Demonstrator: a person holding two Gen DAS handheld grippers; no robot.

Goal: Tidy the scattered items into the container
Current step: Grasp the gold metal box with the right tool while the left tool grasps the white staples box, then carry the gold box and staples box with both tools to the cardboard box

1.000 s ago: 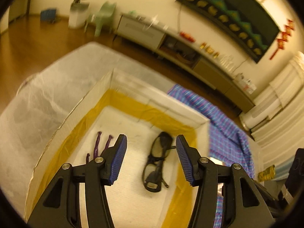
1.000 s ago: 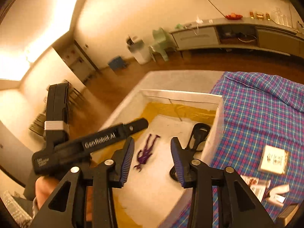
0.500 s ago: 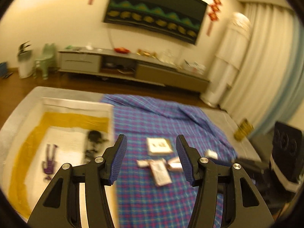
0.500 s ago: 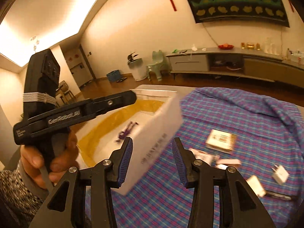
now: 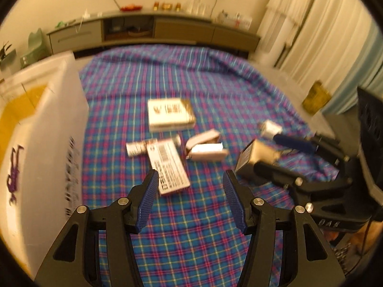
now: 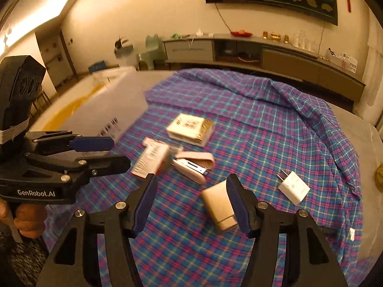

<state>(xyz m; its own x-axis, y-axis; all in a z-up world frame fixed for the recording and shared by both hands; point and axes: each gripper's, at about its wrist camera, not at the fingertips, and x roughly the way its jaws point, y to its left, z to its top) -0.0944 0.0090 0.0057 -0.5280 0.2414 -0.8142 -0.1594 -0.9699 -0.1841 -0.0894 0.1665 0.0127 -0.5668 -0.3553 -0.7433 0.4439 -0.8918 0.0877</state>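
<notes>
A blue and pink plaid cloth (image 6: 275, 129) covers most of the table (image 6: 359, 129), and the scattered items lie on it. At its left edge stands the container (image 5: 59, 129), a white box with a yellow-lined inside, where a small purple figure (image 5: 14, 172) lies with its long axis running along the box's length. The left gripper (image 5: 190, 201) hangs over the cloth with its jaws apart and nothing between them; just beyond its tips lies a flat printed carton (image 5: 168, 167), its long axis running away from the camera and leaning slightly left. The right gripper (image 6: 191, 203) has its jaws opening and holds nothing; a beige rectangular case (image 6: 219, 205) lies on the cloth close against the inner side of the right finger, long axis pointing away and a little left. Farther out rests a white and gold box (image 6: 190, 129), lying flat and set at a slant. Between it and the grippers lies a pink stapler (image 6: 194, 165), long axis roughly across the view. To the right, well apart, sits a white plug adapter (image 6: 293, 186), its prongs pointing up and left.
</notes>
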